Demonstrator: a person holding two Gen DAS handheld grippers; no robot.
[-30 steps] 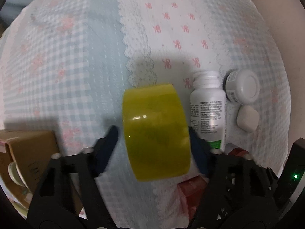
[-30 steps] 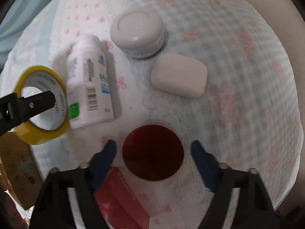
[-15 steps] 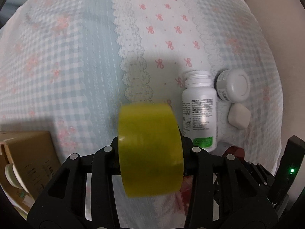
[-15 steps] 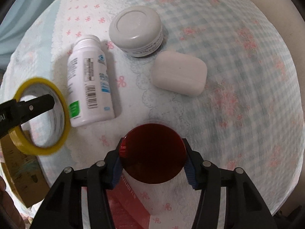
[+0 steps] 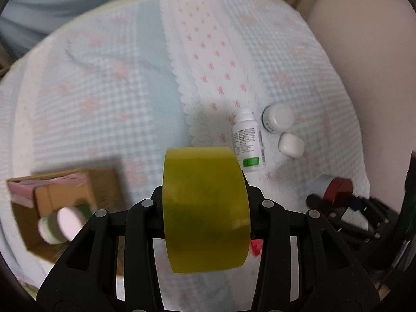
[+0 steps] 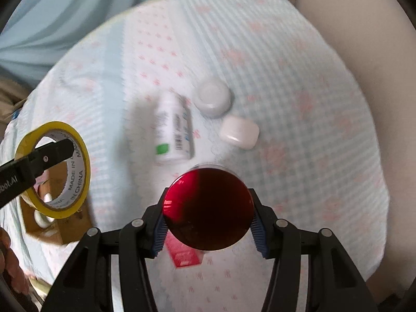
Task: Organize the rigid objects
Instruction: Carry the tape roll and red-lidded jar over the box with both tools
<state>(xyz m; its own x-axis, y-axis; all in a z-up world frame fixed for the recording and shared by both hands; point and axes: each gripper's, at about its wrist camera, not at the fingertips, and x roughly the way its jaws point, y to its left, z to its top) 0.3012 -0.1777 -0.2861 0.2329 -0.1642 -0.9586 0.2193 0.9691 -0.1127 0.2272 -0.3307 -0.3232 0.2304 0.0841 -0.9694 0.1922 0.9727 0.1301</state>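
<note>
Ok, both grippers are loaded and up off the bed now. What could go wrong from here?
1. The left gripper pinches the yellow tape roll across its smooth sides; it could slip or rotate in transit.
2. The right gripper holds the red-lidded jar only by its round lid edge, so it might pop out.
3. The cardboard box already holds items, and both loads heading there could collide.

One tape roll (image 5: 205, 208), two jars (image 6: 213, 98).
</note>
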